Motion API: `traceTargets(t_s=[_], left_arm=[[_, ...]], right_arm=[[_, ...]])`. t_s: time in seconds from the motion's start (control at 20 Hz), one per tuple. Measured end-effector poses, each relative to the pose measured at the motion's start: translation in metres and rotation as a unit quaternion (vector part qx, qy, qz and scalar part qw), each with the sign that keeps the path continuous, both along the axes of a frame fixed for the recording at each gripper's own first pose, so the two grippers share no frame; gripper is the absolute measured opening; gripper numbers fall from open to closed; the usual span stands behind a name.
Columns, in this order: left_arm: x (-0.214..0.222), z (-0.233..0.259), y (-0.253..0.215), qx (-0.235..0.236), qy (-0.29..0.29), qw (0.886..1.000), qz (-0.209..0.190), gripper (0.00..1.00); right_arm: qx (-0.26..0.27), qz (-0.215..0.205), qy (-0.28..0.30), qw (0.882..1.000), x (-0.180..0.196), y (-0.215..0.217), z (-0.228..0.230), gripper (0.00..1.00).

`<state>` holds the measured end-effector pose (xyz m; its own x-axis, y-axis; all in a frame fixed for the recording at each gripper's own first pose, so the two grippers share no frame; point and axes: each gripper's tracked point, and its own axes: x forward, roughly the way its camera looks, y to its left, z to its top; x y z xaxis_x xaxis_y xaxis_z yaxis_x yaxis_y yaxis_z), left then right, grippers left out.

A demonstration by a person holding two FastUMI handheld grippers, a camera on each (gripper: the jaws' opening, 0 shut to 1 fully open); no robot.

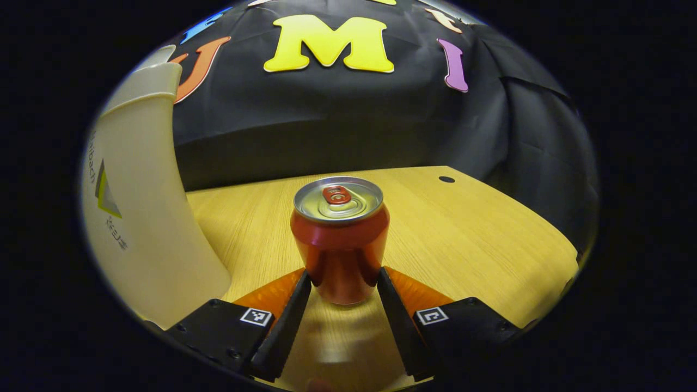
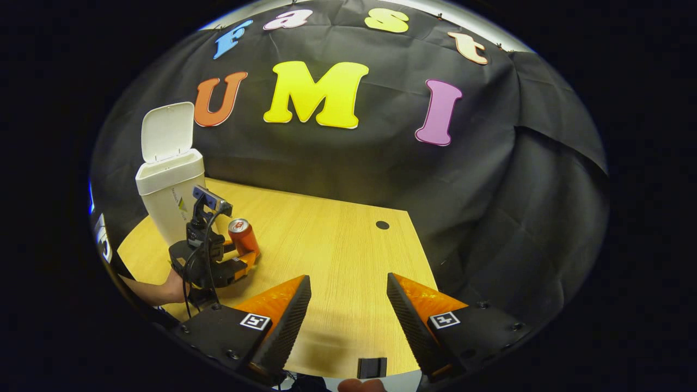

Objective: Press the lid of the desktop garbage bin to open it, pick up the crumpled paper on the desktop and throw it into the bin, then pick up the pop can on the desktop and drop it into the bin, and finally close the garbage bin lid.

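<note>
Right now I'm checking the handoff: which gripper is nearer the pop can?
Left. The left gripper has its fingers either side of the pop can; the right gripper hangs open well away across the table.

Brightness: booth dim, wooden table lit warm and even from above.
Glare: soft sheen on the pop can top and red side.
Shadows: faint dark patch on the table under the can, toward the camera.
Distortion: strong fisheye, the bin wall bows hard at the left edge.
Focus: can crisp; bottom rim smeared.
</note>
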<state>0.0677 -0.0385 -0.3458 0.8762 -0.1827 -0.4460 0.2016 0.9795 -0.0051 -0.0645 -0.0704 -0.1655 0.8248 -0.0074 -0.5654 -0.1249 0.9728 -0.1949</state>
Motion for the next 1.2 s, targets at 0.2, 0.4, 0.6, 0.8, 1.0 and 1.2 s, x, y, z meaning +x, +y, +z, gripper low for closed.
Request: traceTargets(t_s=[0.2,0.4,0.6,0.8,1.0,1.2], left_arm=[[-0.003,0.042,0.007,-0.001,-0.032,0.999,0.008,0.81],[-0.006,0.095,0.014,-0.010,-0.058,0.998,0.021,0.80],[-0.006,0.153,0.016,-0.008,-0.093,0.995,0.026,0.80],[-0.004,0.216,0.021,-0.001,-0.125,0.991,0.039,0.80],[0.001,0.269,0.049,0.029,-0.160,0.984,0.066,0.80],[0.005,0.306,0.092,0.043,-0.171,0.978,0.112,0.80]], right_arm=[[0.018,0.005,-0.006,1.000,-0.002,0.003,0.001,0.90],[0.041,0.011,-0.018,0.999,0.001,0.006,0.006,0.90],[0.063,0.015,-0.040,0.997,0.009,0.005,0.019,0.90],[0.082,0.021,-0.064,0.994,0.022,0.001,0.033,0.90],[0.097,0.025,-0.086,0.991,0.034,-0.006,0.046,0.90],[0.103,0.025,-0.080,0.991,0.042,-0.014,0.044,0.90]])
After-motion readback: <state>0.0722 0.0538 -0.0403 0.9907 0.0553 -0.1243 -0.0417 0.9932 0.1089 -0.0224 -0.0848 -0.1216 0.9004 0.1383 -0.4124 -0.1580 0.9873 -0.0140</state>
